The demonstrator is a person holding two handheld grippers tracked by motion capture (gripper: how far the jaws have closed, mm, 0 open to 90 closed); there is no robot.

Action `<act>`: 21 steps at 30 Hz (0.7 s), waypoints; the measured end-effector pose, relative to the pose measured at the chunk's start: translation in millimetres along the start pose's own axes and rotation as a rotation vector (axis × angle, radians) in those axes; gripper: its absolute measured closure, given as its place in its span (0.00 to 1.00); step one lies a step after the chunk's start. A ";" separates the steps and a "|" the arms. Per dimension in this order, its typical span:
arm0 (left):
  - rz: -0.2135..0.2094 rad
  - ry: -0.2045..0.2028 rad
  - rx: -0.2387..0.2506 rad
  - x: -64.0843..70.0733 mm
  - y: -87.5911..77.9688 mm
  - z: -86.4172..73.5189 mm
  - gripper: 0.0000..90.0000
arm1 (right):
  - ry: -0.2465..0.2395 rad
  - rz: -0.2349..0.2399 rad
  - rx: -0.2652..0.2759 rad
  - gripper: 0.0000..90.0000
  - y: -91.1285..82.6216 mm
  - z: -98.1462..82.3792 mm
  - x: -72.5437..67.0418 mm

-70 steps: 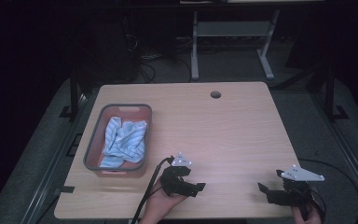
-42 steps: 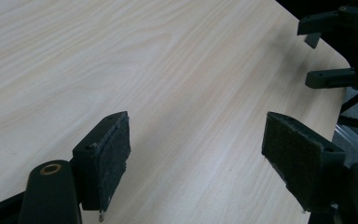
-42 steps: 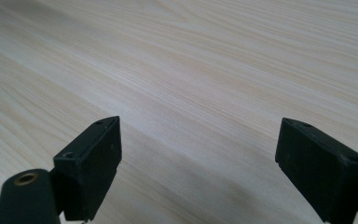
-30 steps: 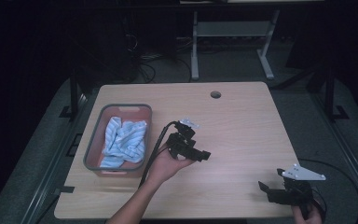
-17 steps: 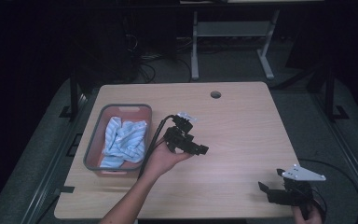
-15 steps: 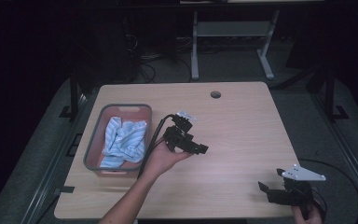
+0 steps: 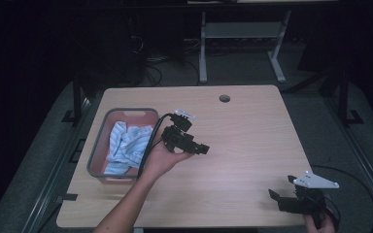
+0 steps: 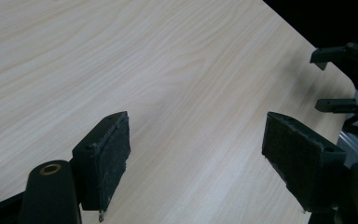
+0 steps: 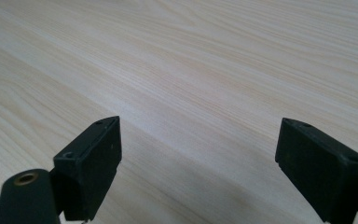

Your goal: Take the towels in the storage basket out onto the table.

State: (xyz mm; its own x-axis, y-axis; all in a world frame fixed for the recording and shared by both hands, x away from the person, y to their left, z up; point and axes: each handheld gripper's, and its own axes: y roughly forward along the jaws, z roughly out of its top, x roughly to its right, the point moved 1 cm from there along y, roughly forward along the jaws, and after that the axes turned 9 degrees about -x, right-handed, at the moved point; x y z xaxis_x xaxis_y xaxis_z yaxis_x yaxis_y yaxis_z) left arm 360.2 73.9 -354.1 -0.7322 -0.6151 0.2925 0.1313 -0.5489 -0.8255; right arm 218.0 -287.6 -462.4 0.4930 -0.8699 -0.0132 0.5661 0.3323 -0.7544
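Observation:
My left gripper (image 7: 200, 147) is held in a hand over the left middle of the wooden table (image 7: 252, 126), just right of a grey-rimmed pink tub (image 7: 96, 151). Its jaws point right and stand open, with bare wood between them (image 8: 193, 154). A crumpled blue-and-white striped cloth (image 7: 126, 143) lies in the tub. My right gripper (image 7: 274, 196) rests near the table's front right corner, open, with nothing between its jaws (image 9: 198, 161). In the left gripper view the right gripper (image 8: 349, 74) appears at the far right edge.
A round cable hole (image 7: 224, 98) sits near the table's far edge. A white-legged stand (image 7: 238, 34) and cables are on the dark floor beyond. Black cable (image 7: 148, 145) trails from the left gripper across the tub's right rim.
The left gripper has travelled from the table's front edge up and away to beside the tub, then edged slightly left. The right gripper has stayed put.

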 end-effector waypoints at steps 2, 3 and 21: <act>0.014 -0.001 -0.007 -3.4 -3.4 -0.6 0.26 | 0.000 -0.001 -0.001 0.15 0.0 0.1 0.0; 0.020 -0.007 -0.003 -4.7 -4.9 -0.8 0.26 | -0.002 -0.002 0.001 0.15 0.0 0.2 0.2; 0.109 -0.104 0.013 -42.6 -40.8 -16.2 0.26 | 0.001 0.000 0.001 0.15 -0.6 -0.1 -0.1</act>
State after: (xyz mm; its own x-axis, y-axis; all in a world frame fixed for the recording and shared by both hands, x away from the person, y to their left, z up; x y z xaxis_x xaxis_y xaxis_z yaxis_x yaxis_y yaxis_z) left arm 375.2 131.7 -340.8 -0.6397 -0.7265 0.2510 0.2154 -0.4828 -0.8488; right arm 217.5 -287.8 -462.0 0.4922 -0.8703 -0.0139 0.5667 0.3326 -0.7538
